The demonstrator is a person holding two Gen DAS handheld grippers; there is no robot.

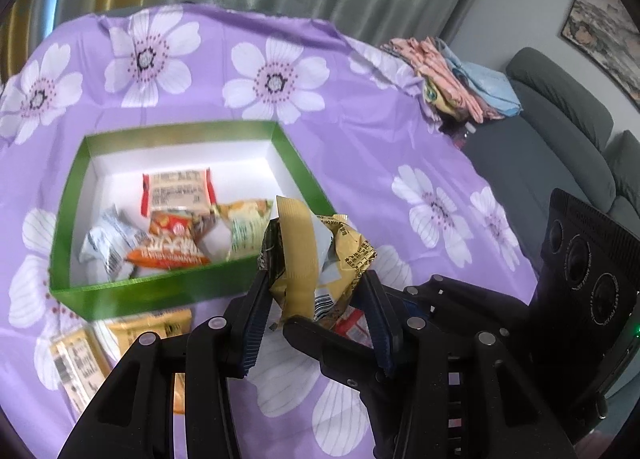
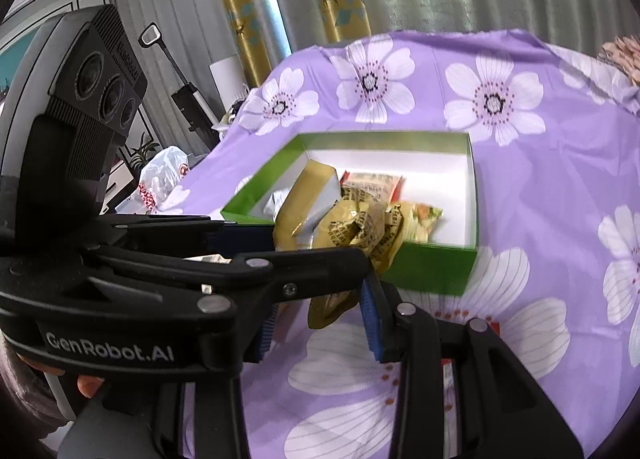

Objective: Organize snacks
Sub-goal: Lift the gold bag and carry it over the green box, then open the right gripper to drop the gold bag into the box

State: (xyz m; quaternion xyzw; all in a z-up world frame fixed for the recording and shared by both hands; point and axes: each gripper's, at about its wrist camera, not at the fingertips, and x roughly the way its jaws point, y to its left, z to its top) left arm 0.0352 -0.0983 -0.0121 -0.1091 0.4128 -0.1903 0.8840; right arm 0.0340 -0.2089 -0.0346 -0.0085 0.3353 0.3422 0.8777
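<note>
While my left gripper (image 1: 316,299) pinches a bunch of crumpled gold snack packets (image 1: 320,255), my right gripper (image 2: 320,319) clamps its lower end, both narrowly parted, just before the green box (image 1: 172,291). I count about six packets (image 1: 176,195) inside, two flat ones (image 1: 80,355) outside.

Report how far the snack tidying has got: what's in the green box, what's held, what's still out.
Done: several packets already lie in the green box, including a red-and-white one.
In hand: the left gripper and right gripper both clamp a bunch of gold crumpled packets, held near the box's front corner.
Left: yellow packets lie on the purple cloth in front of the box.
</note>
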